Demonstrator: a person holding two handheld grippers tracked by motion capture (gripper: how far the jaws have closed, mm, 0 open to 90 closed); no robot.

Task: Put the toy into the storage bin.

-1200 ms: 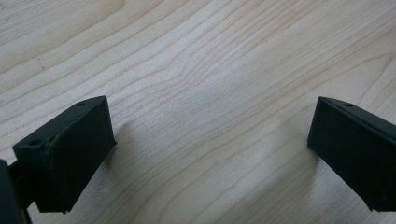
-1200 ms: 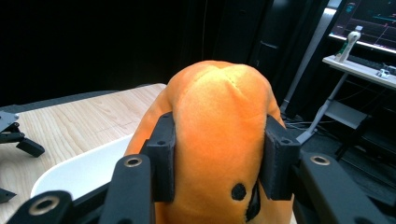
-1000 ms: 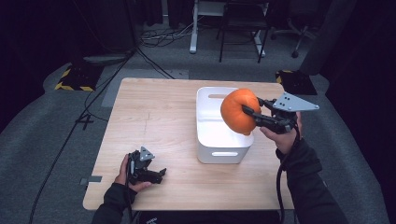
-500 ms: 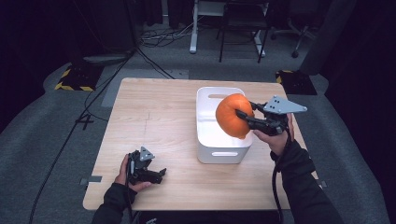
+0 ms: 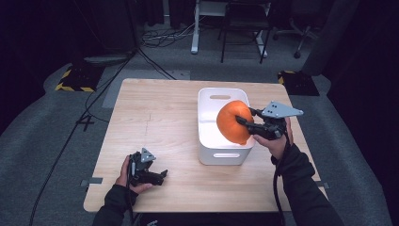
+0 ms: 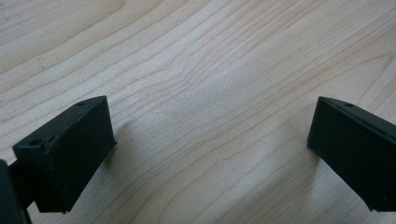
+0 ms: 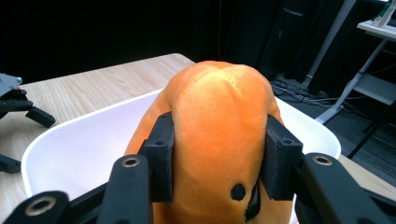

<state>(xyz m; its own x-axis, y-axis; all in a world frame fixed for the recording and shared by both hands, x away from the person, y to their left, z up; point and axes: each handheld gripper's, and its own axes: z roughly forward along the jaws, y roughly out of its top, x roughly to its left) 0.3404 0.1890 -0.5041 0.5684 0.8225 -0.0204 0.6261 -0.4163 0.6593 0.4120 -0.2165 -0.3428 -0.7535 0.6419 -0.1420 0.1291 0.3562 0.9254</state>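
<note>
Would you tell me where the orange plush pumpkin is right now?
In the high view the orange plush pumpkin is right of the table's centre, clamped in the right gripper over the right side of the white bin.

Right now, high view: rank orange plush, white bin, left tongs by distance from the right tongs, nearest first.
1. orange plush: clamped in the right tongs, over the bin.
2. white bin: right under and beside them, table's right half.
3. left tongs: far off, near the table's front left edge.

Left gripper (image 5: 157, 175) low — agape, right gripper (image 5: 245, 117) clamped
</note>
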